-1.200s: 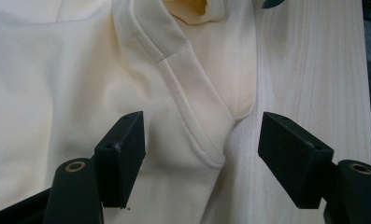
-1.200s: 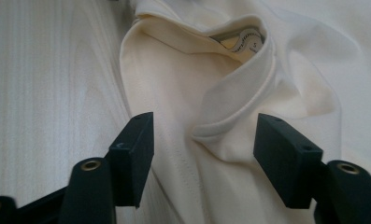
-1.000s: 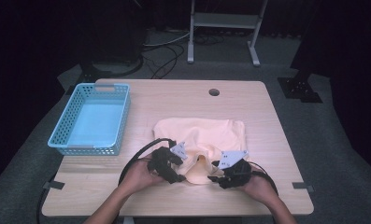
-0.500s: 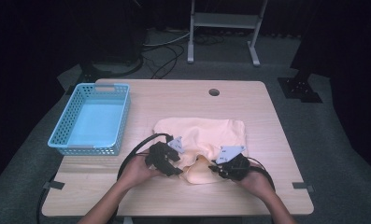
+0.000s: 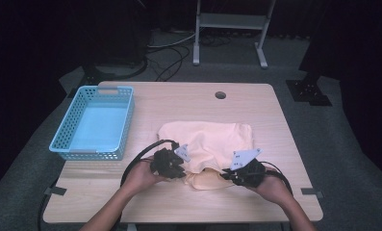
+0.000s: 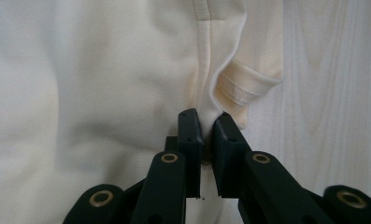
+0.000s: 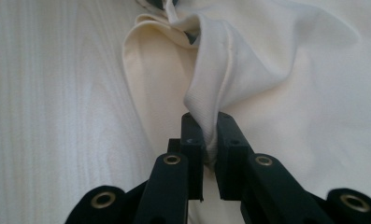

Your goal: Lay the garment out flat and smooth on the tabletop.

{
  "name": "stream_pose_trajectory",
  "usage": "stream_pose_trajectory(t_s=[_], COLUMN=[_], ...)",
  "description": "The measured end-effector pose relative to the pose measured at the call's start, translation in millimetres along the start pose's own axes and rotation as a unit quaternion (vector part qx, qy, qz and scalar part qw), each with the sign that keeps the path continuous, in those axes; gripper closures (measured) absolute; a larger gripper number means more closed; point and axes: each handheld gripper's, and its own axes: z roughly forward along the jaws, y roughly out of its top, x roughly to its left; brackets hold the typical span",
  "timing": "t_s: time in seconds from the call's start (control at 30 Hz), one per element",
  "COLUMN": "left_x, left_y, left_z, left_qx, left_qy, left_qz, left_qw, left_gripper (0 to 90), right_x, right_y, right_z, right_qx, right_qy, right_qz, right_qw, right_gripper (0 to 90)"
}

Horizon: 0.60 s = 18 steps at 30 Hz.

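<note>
High view: a pale yellow garment [image 5: 209, 144] lying on the wooden table [image 5: 188, 103], to the right of the blue basket [image 5: 95, 122] and well apart from it. Near edge of the garment bunched up and lifted a little toward the person's side. Left gripper [image 5: 179, 169] at the near left corner of the garment, farther from the basket than the garment's left edge is not; right gripper [image 5: 228, 176] at the near right part of the garment, far from the basket. Both held by hands coming from the bottom edge, black cable looping beside each. Round hole [image 5: 220, 95] in the table beyond the garment, also to the right of the basket.

Left gripper view: black jaws just closed together, now clamped on a fold of the garment [image 6: 103, 70]. Cloth pinched between the two pads, rising from them as a seam. A hemmed opening, maybe a sleeve end, just beside the jaws on the right, resting on bare table [image 6: 332, 84].

Right gripper view: jaws also just closed, now clamped on a raised ridge of the garment [image 7: 276, 70]. Cloth pulled up into a peak above the pads, then spreading to the right. Bare table [image 7: 47, 107] on the left of the garment's edge.
</note>
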Motion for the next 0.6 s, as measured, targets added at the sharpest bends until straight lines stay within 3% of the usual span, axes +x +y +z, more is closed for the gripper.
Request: stream_pose_trajectory(t_s=[0.37, 0.6], left_x=[-5.9, -17.4], left_y=[-5.4, -10.0], left_z=[-7.8, -15.5], left_qx=[0.005, 0.004], left_qy=[-0.035, -0.058], left_qz=[-0.005, -0.001], left_qw=[0.9994, 0.9983], left_gripper=[83.8, 83.7], right_x=[7.8, 14.3], right_y=[-6.9, -7.6], right_z=[-6.1, -7.7], right_qx=[-0.007, -0.013], right_qy=[0.032, 0.062], right_qz=[0.002, -0.001], right_qw=[0.9995, 0.998], right_gripper=[83.4, 83.3])
